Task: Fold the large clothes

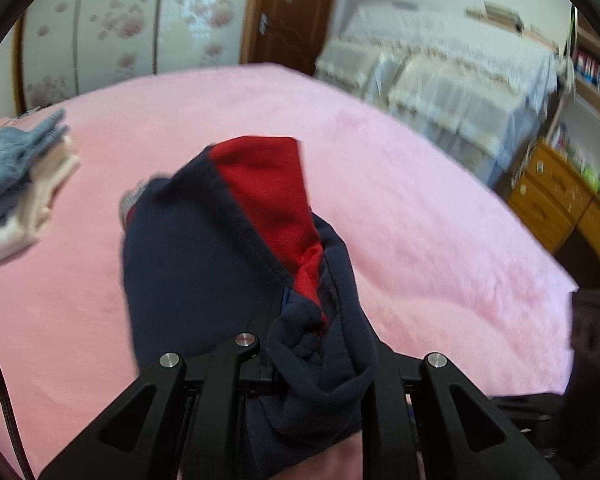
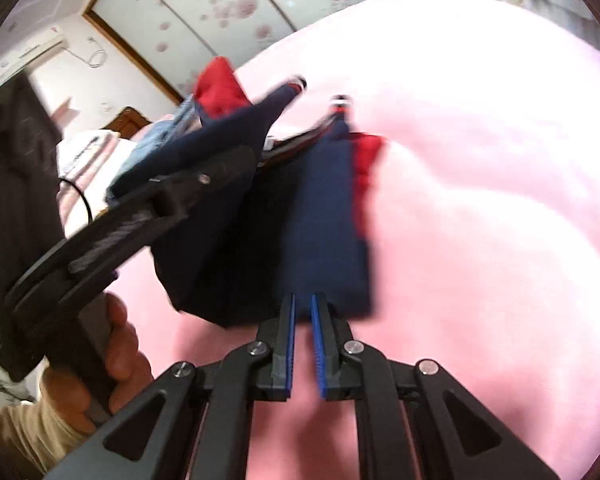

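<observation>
Left gripper (image 1: 300, 344) fingers clenched on navy-red garment (image 1: 204, 248) | right gripper (image 2: 303, 344) fingers slightly parted, empty

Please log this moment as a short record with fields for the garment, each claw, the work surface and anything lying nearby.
garment: navy and red garment, bunched and lifted over the bed
left claw: left claw shut on the garment, fabric bundled between its fingers
right claw: right claw with fingers slightly apart, nothing between them, its tips at the garment's lower edge
surface: pink blanket covering the bed
nearby: stack of folded clothes with denim on top, at the bed's left edge
</observation>
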The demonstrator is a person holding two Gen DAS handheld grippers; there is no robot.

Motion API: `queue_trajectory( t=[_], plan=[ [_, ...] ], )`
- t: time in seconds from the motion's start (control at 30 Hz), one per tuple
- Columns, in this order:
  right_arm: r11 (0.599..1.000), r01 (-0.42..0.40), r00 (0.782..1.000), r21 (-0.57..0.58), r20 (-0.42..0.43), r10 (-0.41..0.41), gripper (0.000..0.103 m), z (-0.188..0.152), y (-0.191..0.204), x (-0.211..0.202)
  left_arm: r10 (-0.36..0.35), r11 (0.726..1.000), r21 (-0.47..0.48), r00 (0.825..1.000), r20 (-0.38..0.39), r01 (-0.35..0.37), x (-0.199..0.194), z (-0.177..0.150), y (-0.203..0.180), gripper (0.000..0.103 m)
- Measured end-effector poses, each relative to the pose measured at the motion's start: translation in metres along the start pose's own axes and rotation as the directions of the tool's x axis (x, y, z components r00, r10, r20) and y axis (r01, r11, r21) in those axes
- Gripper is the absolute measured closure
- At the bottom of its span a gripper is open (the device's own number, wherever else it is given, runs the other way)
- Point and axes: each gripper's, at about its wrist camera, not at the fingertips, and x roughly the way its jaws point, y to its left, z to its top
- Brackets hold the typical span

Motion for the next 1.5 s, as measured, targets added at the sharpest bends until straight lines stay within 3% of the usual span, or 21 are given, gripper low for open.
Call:
queue_trajectory(
  t=[0.17,0.23,0.33,0.37,0.4,0.47,0.57,0.63,0.7,0.73,0.77,0.87,1.03,1.07,1.1,1.23,1.3,1.4,1.5],
  plan=[
    [0.997,0.064,0.998,0.042,-0.019,-0.063,0.093,-0.011,-0.021,-0.002,0.043,0.997,0.069,0.997,-0.056,-0.039,0.026,-0.013,-0.030,0.090],
    [0.996,0.066,0.998,0.053,-0.015,-0.065,0.093,-0.012,-0.023,-0.002,0.055,0.995,0.083,0.996,-0.064,-0.050,0.028,-0.014,-0.034,0.084],
    [0.996,0.076,0.997,0.053,-0.016,-0.076,0.093,-0.008,-0.024,-0.005,0.001,0.998,0.069,0.997,-0.081,0.005,0.019,-0.009,-0.035,0.059],
    [0.995,0.081,0.997,0.052,-0.013,-0.081,0.091,-0.007,-0.022,-0.008,-0.029,0.998,0.059,0.996,-0.082,0.034,0.012,-0.007,-0.035,0.045],
    [0.995,0.087,0.996,0.049,-0.004,-0.087,0.089,-0.006,-0.019,-0.011,-0.046,0.997,0.050,0.996,-0.077,0.050,0.005,-0.005,-0.035,0.037],
    [0.994,0.101,0.995,0.047,0.020,-0.102,0.080,-0.001,-0.021,-0.024,-0.092,0.995,0.025,0.994,-0.063,0.094,-0.015,-0.004,-0.034,0.036],
    [0.993,0.112,0.992,0.047,0.058,-0.115,0.076,0.007,-0.022,-0.037,-0.182,0.982,-0.062,0.982,-0.057,0.178,-0.044,-0.002,-0.025,0.035],
    [0.993,0.110,0.991,0.042,0.077,-0.113,0.076,0.011,-0.019,-0.045,-0.196,0.974,-0.121,0.980,-0.024,0.191,-0.065,-0.007,-0.011,0.035],
    [0.995,0.097,0.991,0.029,0.091,-0.099,0.075,0.016,-0.013,-0.052,-0.097,0.986,-0.136,0.995,-0.005,0.096,-0.076,-0.013,0.002,0.035],
    [0.996,0.089,0.992,0.021,0.093,-0.091,0.070,0.017,-0.009,-0.053,-0.054,0.990,-0.135,0.999,-0.005,0.053,-0.078,-0.015,0.007,0.035],
    [0.997,0.081,0.992,0.011,0.095,-0.082,0.062,0.019,-0.002,-0.052,0.008,0.991,-0.135,1.000,-0.012,-0.010,-0.077,-0.019,0.016,0.035],
    [0.997,0.073,0.992,-0.026,0.102,-0.070,0.053,0.026,0.018,-0.045,0.101,0.980,-0.163,0.992,-0.073,-0.112,-0.068,-0.029,0.041,0.035],
    [0.991,0.117,0.990,-0.062,0.081,-0.112,0.055,0.037,0.038,-0.019,0.146,0.970,-0.179,0.981,-0.127,-0.167,-0.049,-0.042,0.061,0.035],
    [0.989,0.128,0.990,-0.073,0.075,-0.122,0.078,0.039,0.041,-0.013,0.146,0.971,-0.170,0.981,-0.131,-0.167,-0.045,-0.042,0.060,0.035],
    [0.986,0.142,0.988,-0.089,0.074,-0.135,0.093,0.039,0.041,-0.011,0.146,0.973,-0.161,0.980,-0.132,-0.167,-0.042,-0.041,0.057,0.035],
    [0.983,0.176,0.983,-0.056,0.055,-0.173,0.099,0.031,0.023,-0.007,0.140,0.980,-0.117,0.975,-0.172,-0.161,-0.023,-0.045,0.048,0.035],
    [0.978,0.204,0.979,-0.035,-0.008,-0.205,0.099,0.019,0.004,0.008,0.121,0.980,-0.129,0.970,-0.209,-0.150,-0.010,-0.049,0.050,0.035],
    [0.984,0.174,0.984,0.035,-0.051,-0.172,0.098,0.009,-0.017,0.015,0.089,0.978,-0.167,0.974,-0.208,-0.125,-0.008,-0.053,0.055,0.035],
    [0.987,0.147,0.989,0.063,-0.019,-0.146,0.086,0.017,-0.016,-0.003,0.098,0.978,-0.161,0.976,-0.194,-0.130,-0.018,-0.046,0.056,0.035]
  ],
)
